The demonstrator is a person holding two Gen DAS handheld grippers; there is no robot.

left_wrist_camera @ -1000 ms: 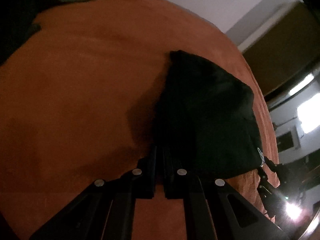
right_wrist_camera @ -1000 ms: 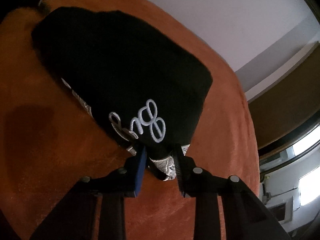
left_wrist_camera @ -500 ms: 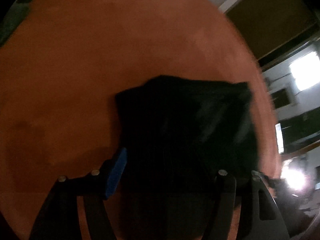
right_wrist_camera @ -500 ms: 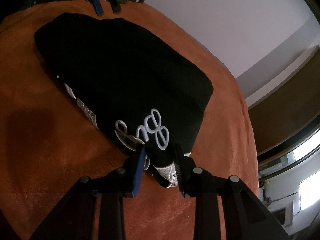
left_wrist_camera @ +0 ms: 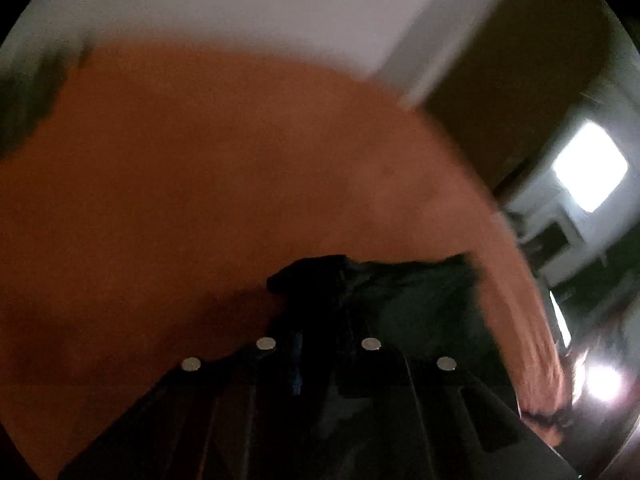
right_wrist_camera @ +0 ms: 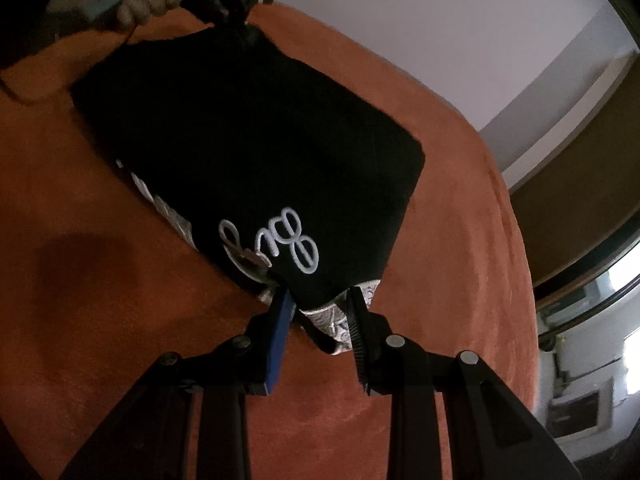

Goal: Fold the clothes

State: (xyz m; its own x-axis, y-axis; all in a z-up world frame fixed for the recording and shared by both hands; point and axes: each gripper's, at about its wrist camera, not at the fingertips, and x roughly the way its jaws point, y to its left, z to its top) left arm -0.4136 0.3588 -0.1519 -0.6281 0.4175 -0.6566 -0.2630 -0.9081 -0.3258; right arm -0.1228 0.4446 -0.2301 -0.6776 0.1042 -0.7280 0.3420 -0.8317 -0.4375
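A folded black garment (right_wrist_camera: 256, 136) with white embroidered lettering (right_wrist_camera: 288, 240) lies on the orange bedspread (right_wrist_camera: 100, 288). My right gripper (right_wrist_camera: 318, 320) holds its near corner, where a pale patterned lining shows; the blue-padded finger (right_wrist_camera: 280, 336) and the ridged finger press in from either side. At the far edge my left gripper (right_wrist_camera: 236, 20), held by a hand (right_wrist_camera: 140, 0), pinches the cloth and pulls it up into a peak. In the blurred left wrist view, the left gripper (left_wrist_camera: 320, 328) is shut on a bunch of the black garment (left_wrist_camera: 408, 300).
The orange bedspread (left_wrist_camera: 200, 184) runs out to a curved edge on the right. Dark greenish clothing (left_wrist_camera: 24, 96) lies at its far left. Behind are a pale wall (right_wrist_camera: 400, 20), a brown panel (right_wrist_camera: 580, 200) and a bright window (left_wrist_camera: 588, 168).
The left gripper opened over the garment's far edge half a second ago, then shut on it and lifted it. The right gripper has kept its hold on the near corner.
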